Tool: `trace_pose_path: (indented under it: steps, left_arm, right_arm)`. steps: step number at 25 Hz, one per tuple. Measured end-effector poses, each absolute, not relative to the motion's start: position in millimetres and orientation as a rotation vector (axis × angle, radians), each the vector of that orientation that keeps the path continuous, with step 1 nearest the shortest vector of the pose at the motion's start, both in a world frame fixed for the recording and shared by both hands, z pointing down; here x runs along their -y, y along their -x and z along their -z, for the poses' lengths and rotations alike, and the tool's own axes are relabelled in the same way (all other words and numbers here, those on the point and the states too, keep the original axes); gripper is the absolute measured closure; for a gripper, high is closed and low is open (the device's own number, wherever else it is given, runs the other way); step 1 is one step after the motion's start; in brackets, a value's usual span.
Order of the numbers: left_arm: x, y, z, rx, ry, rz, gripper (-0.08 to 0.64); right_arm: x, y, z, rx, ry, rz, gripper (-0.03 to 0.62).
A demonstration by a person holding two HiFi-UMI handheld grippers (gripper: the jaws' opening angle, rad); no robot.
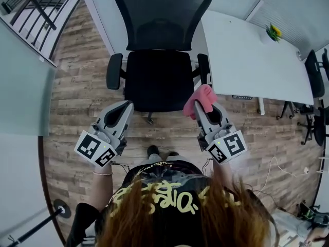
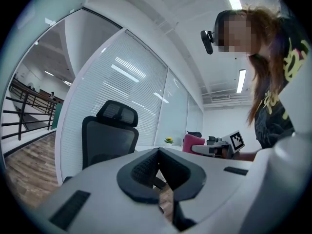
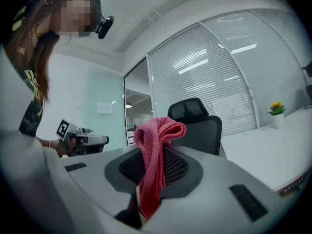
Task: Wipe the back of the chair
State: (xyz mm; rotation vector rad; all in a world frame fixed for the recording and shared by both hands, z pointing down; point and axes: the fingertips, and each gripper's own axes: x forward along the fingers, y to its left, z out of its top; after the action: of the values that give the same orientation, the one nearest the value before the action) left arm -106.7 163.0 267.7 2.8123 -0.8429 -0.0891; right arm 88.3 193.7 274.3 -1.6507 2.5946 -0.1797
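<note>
One pink cloth [image 1: 201, 98], tail hidden in right gripper [image 1: 199, 110], chair [image 1: 160, 24] beyond

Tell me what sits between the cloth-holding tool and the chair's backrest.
Nothing visible blocks the way. Only the seat lies between the right tool, shut on the pink cloth, and the backrest, whose rear side faces away from the person.

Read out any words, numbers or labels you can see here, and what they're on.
No text is readable.
Shirt: yellow print, too warped to read.
Left cube, right cube: marker squares only, no words.
Wall plate: too small to read.
</note>
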Motion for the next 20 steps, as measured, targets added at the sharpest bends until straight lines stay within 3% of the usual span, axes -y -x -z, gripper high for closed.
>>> trace_pose_path:
  steps: [20]
  left_arm:
    - [-112,108,-285,0.798,-2.794,0.072,0.568]
  right_arm:
    - [-142,-75,-290,-2.628,1.650,0.198,0.525]
